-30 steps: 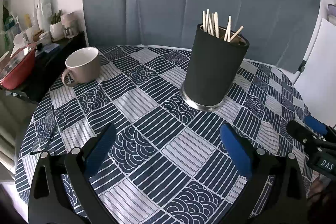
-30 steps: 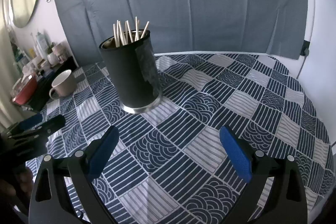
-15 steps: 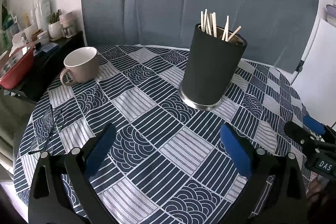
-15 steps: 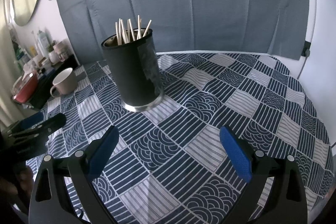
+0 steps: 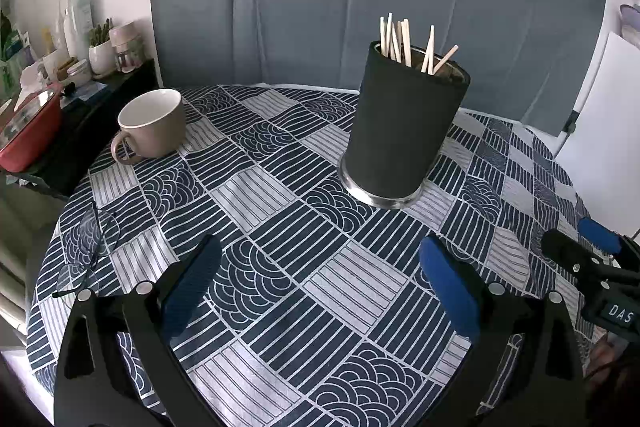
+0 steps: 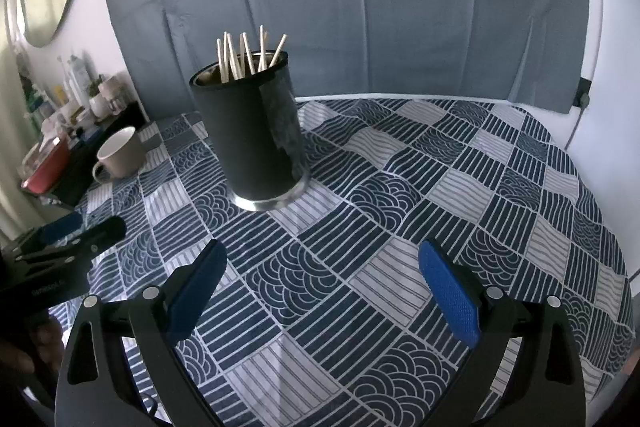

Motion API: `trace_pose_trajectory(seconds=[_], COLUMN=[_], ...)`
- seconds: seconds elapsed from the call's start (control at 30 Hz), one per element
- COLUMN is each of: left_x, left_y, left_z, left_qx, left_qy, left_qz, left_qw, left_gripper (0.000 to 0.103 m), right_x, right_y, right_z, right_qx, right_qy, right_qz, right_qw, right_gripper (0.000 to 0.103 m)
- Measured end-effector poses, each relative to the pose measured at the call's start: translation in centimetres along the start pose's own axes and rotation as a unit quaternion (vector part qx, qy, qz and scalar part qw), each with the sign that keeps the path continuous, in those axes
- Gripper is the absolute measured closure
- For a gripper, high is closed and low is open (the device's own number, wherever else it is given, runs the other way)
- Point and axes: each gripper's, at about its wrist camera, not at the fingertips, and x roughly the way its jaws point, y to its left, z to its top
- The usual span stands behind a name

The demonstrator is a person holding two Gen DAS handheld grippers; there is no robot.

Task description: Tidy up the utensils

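Chopsticks (image 5: 404, 41) are standing bundled in the black holder (image 5: 400, 131), tips fanning above its rim; the holder is sitting upright near the middle of the patterned tablecloth (image 5: 280, 267). Count from the right wrist view: roughly eight or nine sticks showing, some overlapping, so no exact number; one holder.

Left gripper (image 5: 320, 283) is hovering low over the cloth, jaws spread wide, gripping nothing. Right gripper (image 6: 320, 287) likewise: jaws apart, empty, holder ahead and to its left.

No loose utensils are showing on the cloth, so the task is looking nearly or wholly finished. Judgement: if approaching the holder, be coming in level and avoiding the fanned tips, since a tall cylinder could be tipping.

Outward: one beige mug (image 5: 154, 123) standing left, well apart from the holder; one pair of glasses (image 5: 86, 251) lying near the cloth's left edge.
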Motion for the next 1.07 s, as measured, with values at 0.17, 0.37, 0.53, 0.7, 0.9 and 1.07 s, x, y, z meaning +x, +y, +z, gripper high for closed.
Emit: trace_pose_trajectory(seconds=[0.17, 0.37, 0.53, 0.7, 0.9, 1.07], left_x=[0.2, 0.37, 0.71, 0.81, 0.99, 0.9], left_y=[0.13, 0.33, 0.57, 0.76, 0.79, 0.62], left_z=[0.04, 0.04, -0.01, 0.01, 0.05, 0.05], left_qx=[0.0, -0.001, -0.003, -0.006, -0.004, 0.0], left_qy=[0.003, 0.006, 0.013, 0.015, 0.019, 0.017], left_qz=[-0.001, -0.004, 0.003, 0.005, 0.006, 0.006], left_qw=[1.0, 1.0, 0.9999, 0.9999, 0.9998, 0.9998], left_gripper=[0.006, 0.006, 0.006, 0.006, 0.006, 0.006], right_x=[0.15, 0.26, 0.32, 0.41, 0.41, 0.4], right_y=[-0.17, 0.02, 0.06, 0.13, 0.15, 0.21], right_z=[0.02, 0.02, 0.0, -0.07, -0.08, -0.1], right_qx=[0.004, 0.001, 0.002, 0.002, 0.001, 0.002], right_qy=[0.003, 0.006, 0.009, 0.012, 0.012, 0.011], right_qz=[0.0, 0.0, 0.0, 0.0, 0.001, 0.001], right_qw=[1.0, 1.0, 1.0, 1.0, 1.0, 1.0], right_gripper=[0.011, 0.011, 0.011, 0.011, 0.011, 0.011])
